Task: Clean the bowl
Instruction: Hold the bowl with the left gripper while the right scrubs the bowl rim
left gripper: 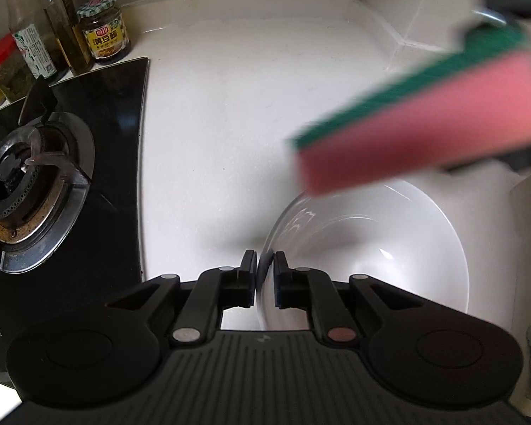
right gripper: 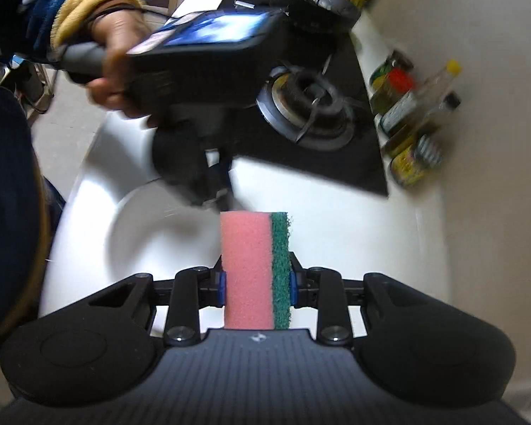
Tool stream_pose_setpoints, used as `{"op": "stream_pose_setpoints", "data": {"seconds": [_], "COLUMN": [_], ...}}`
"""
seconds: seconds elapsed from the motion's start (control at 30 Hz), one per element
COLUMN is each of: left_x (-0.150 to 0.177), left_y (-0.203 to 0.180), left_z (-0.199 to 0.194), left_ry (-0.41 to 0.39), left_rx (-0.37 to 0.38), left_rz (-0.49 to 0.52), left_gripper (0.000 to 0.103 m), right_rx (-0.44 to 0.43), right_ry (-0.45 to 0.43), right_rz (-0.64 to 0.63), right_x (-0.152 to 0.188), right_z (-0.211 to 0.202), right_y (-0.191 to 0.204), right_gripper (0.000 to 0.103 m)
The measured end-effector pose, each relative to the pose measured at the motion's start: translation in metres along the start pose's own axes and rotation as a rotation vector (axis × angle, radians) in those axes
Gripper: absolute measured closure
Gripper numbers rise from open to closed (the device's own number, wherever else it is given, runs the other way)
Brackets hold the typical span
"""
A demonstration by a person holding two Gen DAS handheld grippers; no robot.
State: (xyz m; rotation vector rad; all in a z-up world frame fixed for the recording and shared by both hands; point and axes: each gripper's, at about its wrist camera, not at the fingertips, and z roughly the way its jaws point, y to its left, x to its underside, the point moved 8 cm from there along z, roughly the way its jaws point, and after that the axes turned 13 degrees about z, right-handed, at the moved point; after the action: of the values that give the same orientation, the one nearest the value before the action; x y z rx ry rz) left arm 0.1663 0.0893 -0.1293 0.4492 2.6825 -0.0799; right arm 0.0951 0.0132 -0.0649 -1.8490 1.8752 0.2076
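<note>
**Bowl pinched at the rim, sponge clamped above it**

Left wrist view, bottom centre: left gripper [left gripper: 264, 265], jaws nearly together and closed on the near rim of the white bowl [left gripper: 389, 248], one pad inside the wall, one outside. Bowl on the white counter [left gripper: 247, 106], lower right of the frame, its near edge hidden under the tool body. Above the bowl, streaked with motion blur, the pink-and-green sponge [left gripper: 424, 117], slanting from frame centre to the right edge; only a grey sliver of the tool that carries it visible, upper right. Left of frame: black hob [left gripper: 116, 141] with a gas burner [left gripper: 28, 180]. Upper left, along the wall: jars and bottles [left gripper: 63, 32], the leftmost cut off by the frame.

Right wrist view, bottom centre: right gripper [right gripper: 257, 281], blue pads pressed on both flat sides of the sponge [right gripper: 255, 269], pink foam left, green scouring layer right, the end standing out beyond the fingertips. Past it, left of centre, the bowl [right gripper: 152, 233], blurred and partly covered by the sponge. Seen only here: a hand [right gripper: 120, 56] with a yellow cuff, upper left, around the left tool's handle; that tool's fingers too smeared to read. Beyond: hob [right gripper: 336, 163], burner [right gripper: 308, 106], bottles [right gripper: 414, 117], all soft with blur.
</note>
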Motion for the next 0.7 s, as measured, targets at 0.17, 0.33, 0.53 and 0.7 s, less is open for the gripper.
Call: {"op": "stream_pose_setpoints", "data": {"seconds": [0.17,0.33,0.53,0.7], "left_x": [0.003,0.004,0.002,-0.001], "left_y": [-0.001,0.000,-0.001,-0.005], "left_z": [-0.001,-0.002,-0.002,-0.001], "left_ry": [-0.019,-0.037,-0.064,-0.082], "left_rx": [-0.015,-0.032,-0.076,-0.091], "left_rz": [-0.013,-0.048,-0.069,-0.083], "left_gripper": [0.093,0.089,0.083,0.078], "right_rx": [-0.069,-0.109,-0.110,-0.065], "right_ry": [0.086,0.099,0.171,0.150], "right_rz": [-0.131,-0.255,-0.093,0.217], "right_x": [-0.026,-0.023,-0.002,0.032], "right_z": [0.052,0.072,0.078,0.063], "right_y": [-0.012,0.002,-0.025,-0.041], "right_gripper": [0.077,0.077,0.077,0.077]}}
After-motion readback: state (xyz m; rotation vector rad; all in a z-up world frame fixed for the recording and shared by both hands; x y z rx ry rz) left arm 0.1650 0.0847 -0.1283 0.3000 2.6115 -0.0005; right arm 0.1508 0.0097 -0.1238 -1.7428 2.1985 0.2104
